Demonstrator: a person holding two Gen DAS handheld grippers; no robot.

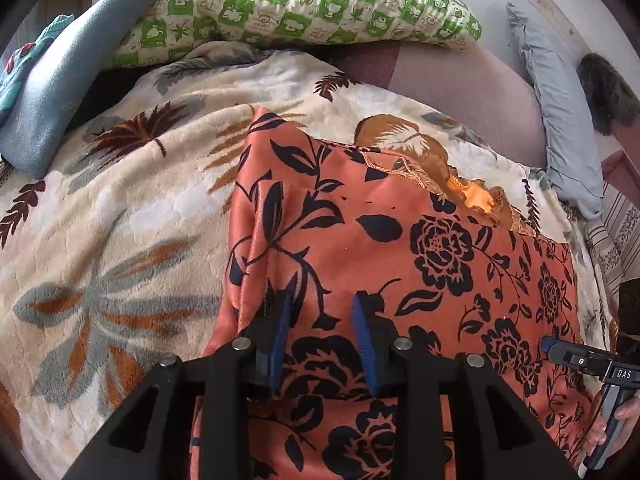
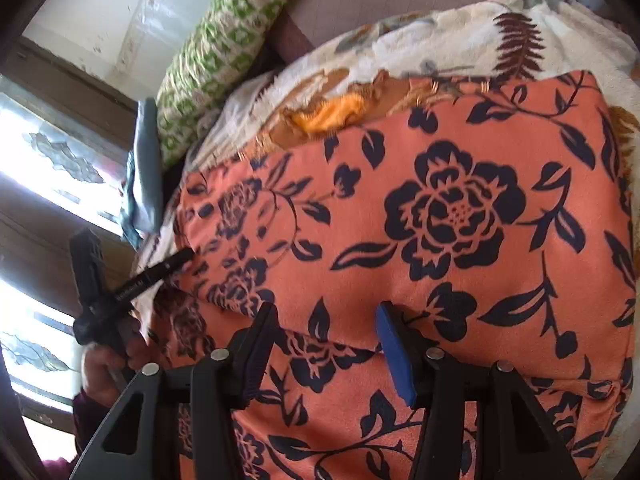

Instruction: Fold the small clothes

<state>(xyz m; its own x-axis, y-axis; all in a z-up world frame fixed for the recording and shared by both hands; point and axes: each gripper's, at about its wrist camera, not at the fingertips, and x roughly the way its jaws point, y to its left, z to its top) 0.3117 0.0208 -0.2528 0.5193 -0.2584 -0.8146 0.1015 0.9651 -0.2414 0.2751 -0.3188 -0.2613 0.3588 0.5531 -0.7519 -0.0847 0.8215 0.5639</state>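
Left gripper [image 1: 323, 320]: jaws apart, nothing between the blue pads, poised just above the near part of the orange garment [image 1: 400, 264]. Whether the fingertips touch the cloth cannot be told.

Right gripper [image 2: 326, 330]: jaws also spread wide, empty, over the same garment [image 2: 440, 216], near a fold edge that crosses beneath the fingers.

Garment: orange fabric with a dark floral print, spread on a cream leaf-patterned blanket [image 1: 120, 208] that covers the bed. Left edge bunched into a raised ridge in the left wrist view. Far edge shows gold lace trim [image 1: 472, 192] around a neckline.

Beyond the blanket: green-and-cream checked pillow [image 1: 304, 4], blue cloth [image 1: 52, 92] to its left, grey-blue pillow [image 1: 560, 120] at far right.
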